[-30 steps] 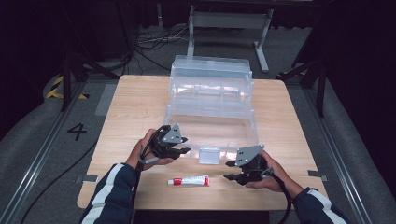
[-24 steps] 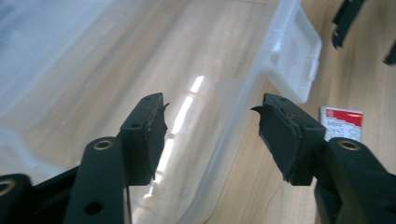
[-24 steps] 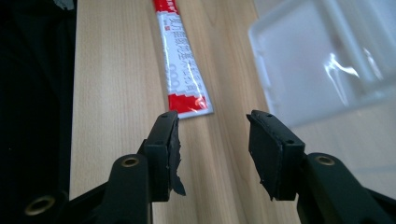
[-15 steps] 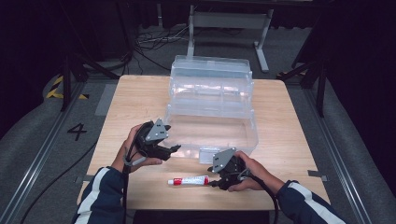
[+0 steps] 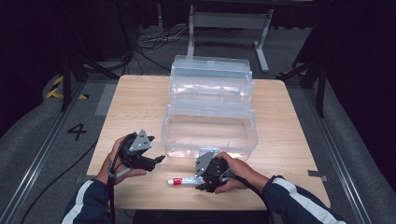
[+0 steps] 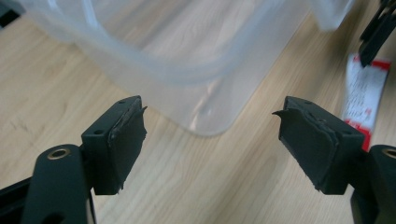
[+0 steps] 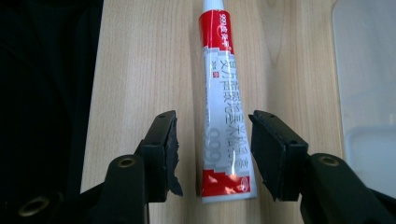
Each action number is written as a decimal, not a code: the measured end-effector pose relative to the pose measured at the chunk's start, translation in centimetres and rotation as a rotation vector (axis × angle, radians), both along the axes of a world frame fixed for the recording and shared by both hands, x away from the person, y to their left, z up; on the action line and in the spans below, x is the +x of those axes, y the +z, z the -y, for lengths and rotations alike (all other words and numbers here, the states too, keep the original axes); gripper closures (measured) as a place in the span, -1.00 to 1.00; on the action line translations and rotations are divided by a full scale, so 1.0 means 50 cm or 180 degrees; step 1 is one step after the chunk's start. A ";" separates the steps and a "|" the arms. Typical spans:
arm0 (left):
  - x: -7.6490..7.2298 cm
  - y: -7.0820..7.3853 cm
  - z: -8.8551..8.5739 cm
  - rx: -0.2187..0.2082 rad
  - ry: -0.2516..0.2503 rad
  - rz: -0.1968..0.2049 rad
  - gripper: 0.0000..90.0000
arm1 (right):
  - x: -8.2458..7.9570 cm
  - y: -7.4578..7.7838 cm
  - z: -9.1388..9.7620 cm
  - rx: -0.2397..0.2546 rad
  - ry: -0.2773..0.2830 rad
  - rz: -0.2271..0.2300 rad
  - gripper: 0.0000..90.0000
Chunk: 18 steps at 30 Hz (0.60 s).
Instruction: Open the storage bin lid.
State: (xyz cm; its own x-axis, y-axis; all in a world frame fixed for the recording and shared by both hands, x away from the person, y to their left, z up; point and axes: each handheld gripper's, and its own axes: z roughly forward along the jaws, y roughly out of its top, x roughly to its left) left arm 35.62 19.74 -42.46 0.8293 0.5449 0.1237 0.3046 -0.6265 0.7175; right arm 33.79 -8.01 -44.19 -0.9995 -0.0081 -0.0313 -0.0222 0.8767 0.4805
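Note:
A white tube (image 5: 183, 181) with red ends lies flat on the wooden table (image 5: 140, 107), in front of an open clear plastic box (image 5: 210, 149). My right gripper (image 5: 198, 179) is open and straddles the tube's flat tail end. In the right gripper view the tube (image 7: 222, 84) lies between the right gripper's (image 7: 212, 149) pads with a gap on each side. My left gripper (image 5: 159, 160) stands open by the box's front left corner. Its jaws have just been opening. In the left gripper view nothing is between the left gripper's (image 6: 210, 126) jaws, and the box corner (image 6: 187, 70) lies just beyond them.
The box has stepped upper trays folded back toward the far edge. In the left gripper view the tube (image 6: 366, 91) lies at the right. The table's front edge runs close behind both hands. Dark floor, cables and a metal stand surround the table.
Both hands have moved left along the front of the table. The right gripper has come over the tube's tail end. The left gripper's jaws stand wider than before.

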 end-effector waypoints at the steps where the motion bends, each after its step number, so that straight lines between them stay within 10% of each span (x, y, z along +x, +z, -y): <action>1: 0.000 -0.009 -0.004 0.0027 0.0001 -0.0038 -0.49 | 0.000 0.000 -0.004 -0.0014 0.0005 0.0008 0.15; 18: 0.000 -0.116 -0.058 0.0165 0.0022 -0.0552 -0.49 | 0.015 -0.013 -0.073 -0.0390 0.0078 -0.0081 0.19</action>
